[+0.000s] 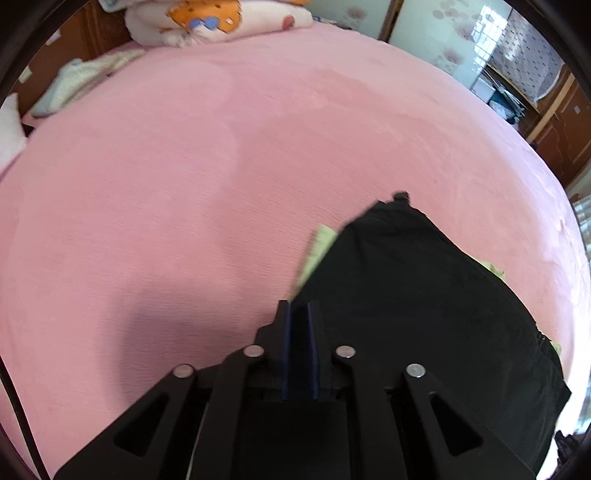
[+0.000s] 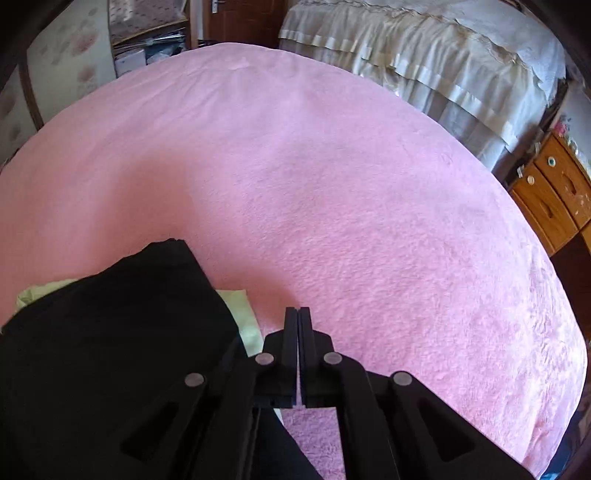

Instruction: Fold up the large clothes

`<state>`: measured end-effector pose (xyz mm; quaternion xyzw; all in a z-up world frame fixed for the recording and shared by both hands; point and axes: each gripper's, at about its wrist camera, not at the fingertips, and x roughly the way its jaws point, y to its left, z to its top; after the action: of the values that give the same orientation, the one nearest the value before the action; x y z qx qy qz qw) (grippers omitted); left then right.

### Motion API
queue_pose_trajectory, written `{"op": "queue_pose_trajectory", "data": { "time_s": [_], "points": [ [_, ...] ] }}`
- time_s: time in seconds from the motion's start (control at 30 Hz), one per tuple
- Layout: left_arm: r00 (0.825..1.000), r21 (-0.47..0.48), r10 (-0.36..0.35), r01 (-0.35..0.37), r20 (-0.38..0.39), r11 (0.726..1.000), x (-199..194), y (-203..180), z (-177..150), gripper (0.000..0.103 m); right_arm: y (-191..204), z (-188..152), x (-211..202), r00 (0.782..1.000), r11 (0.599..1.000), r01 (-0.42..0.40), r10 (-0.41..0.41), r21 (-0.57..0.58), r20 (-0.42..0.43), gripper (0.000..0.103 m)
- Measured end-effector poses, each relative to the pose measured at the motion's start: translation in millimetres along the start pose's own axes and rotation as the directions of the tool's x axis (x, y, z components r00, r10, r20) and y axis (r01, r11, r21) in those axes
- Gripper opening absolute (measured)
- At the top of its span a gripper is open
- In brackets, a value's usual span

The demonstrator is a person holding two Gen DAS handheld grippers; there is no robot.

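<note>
A large black garment (image 1: 413, 295) with pale green lining (image 1: 317, 254) at its edges hangs over the pink bed (image 1: 184, 184). My left gripper (image 1: 300, 306) is shut on the black garment's edge, with dark cloth pinched between its blue pads. In the right wrist view the same black garment (image 2: 122, 332) fills the lower left, with green lining (image 2: 240, 306) peeking out. My right gripper (image 2: 297, 310) has its jaws pressed together just right of the garment; no cloth shows between the tips.
Folded quilts (image 1: 218, 18) and a pale cloth (image 1: 81, 81) lie at the far edge of the bed. A second bed with a cream cover (image 2: 424, 55) and a wooden drawer unit (image 2: 554, 192) stand to the right. Shelves (image 1: 517, 85) line the wall.
</note>
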<state>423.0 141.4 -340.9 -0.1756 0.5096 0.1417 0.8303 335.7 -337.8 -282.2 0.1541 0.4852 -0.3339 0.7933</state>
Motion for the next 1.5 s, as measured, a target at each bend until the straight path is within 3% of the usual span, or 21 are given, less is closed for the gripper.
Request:
{"op": "queue_pose_trajectory", "data": {
  "time_s": [0.1, 0.27, 0.33, 0.4, 0.57, 0.7, 0.77, 0.87, 0.93, 1.07, 1.13, 1.17, 1.27, 1.4, 1.43, 1.5],
  "points": [
    [1.000, -0.035, -0.019, 0.019, -0.003, 0.999, -14.9, 11.4, -8.3, 0.015, -7.5, -7.1, -18.7, 0.997, 0.993, -0.075, 0.076, 0.089, -0.010, 0.000],
    [0.996, -0.125, -0.077, 0.072, -0.036, 0.990, -43.1, 43.7, -28.0, 0.020, 9.8, -32.4, -56.4, 0.988, 0.986, -0.150, 0.152, 0.069, -0.027, 0.000],
    [0.993, -0.159, -0.103, 0.093, -0.056, 0.983, -51.4, 55.8, -37.4, 0.028, 25.0, -40.8, -67.6, 0.980, 0.980, -0.192, 0.195, 0.060, -0.050, 0.000],
    [0.987, -0.183, -0.142, 0.127, -0.072, 0.975, -61.0, 74.7, -41.0, 0.045, 40.2, -57.6, -78.2, 0.965, 0.969, -0.241, 0.245, 0.049, -0.092, 0.000],
    [0.972, -0.246, -0.205, 0.171, -0.117, 0.954, -69.8, 89.1, -81.1, 0.046, 86.2, -103.1, -100.3, 0.884, 0.905, -0.420, 0.424, 0.063, -0.198, 0.000],
    [0.955, -0.319, -0.251, 0.191, -0.158, 0.928, -68.2, 103.7, -111.8, 0.046, 123.6, -126.9, -109.9, 0.821, 0.851, -0.525, 0.509, 0.010, -0.260, 0.000],
    [0.950, -0.351, -0.261, 0.188, -0.173, 0.917, -65.4, 110.5, -123.8, 0.046, 138.0, -135.5, -114.8, 0.793, 0.825, -0.565, 0.540, -0.006, -0.281, 0.000],
    [0.934, -0.402, -0.297, 0.200, -0.197, 0.894, -61.0, 119.7, -137.1, 0.047, 154.4, -136.5, -113.7, 0.770, 0.799, -0.599, 0.557, -0.054, -0.313, 0.000],
    [0.911, -0.428, -0.348, 0.229, -0.221, 0.874, -53.2, 122.8, -144.7, 0.047, 162.9, -132.9, -111.5, 0.767, 0.791, -0.606, 0.551, -0.086, -0.329, 0.000],
    [0.886, -0.454, -0.398, 0.260, -0.239, 0.852, -49.2, 127.7, -157.4, 0.048, 179.3, -139.5, -107.9, 0.764, 0.798, -0.596, 0.528, -0.092, -0.370, 0.000],
    [0.864, -0.467, -0.438, 0.291, -0.247, 0.835, -43.1, 125.4, -160.4, 0.052, 181.2, -144.4, -102.1, 0.741, 0.794, -0.605, 0.530, -0.066, -0.413, 0.000],
    [0.852, -0.473, -0.460, 0.308, -0.249, 0.826, -40.9, 124.5, -162.4, 0.054, 183.8, -146.9, -100.4, 0.740, 0.796, -0.602, 0.524, -0.069, -0.422, 0.000],
    [0.840, -0.481, -0.478, 0.318, -0.257, 0.817, -37.7, 122.2, -166.5, 0.054, 196.7, -154.1, -94.7, 0.771, 0.816, -0.561, 0.454, -0.140, -0.447, 0.000],
    [0.822, -0.485, -0.509, 0.345, -0.258, 0.803, -33.8, 118.8, -168.1, 0.054, 203.3, -156.3, -83.8, 0.784, 0.835, -0.528, 0.410, -0.153, -0.466, 0.000],
    [0.813, -0.486, -0.523, 0.360, -0.256, 0.796, -32.1, 118.0, -168.0, 0.054, 206.3, -157.2, -81.9, 0.790, 0.835, -0.522, 0.397, -0.173, -0.467, 0.000],
    [0.773, -0.499, -0.582, 0.411, -0.252, 0.763, -26.6, 114.6, -169.4, 0.054, 209.4, -159.4, -79.2, 0.799, 0.837, -0.511, 0.379, -0.195, -0.467, 0.000]
  ]
}}
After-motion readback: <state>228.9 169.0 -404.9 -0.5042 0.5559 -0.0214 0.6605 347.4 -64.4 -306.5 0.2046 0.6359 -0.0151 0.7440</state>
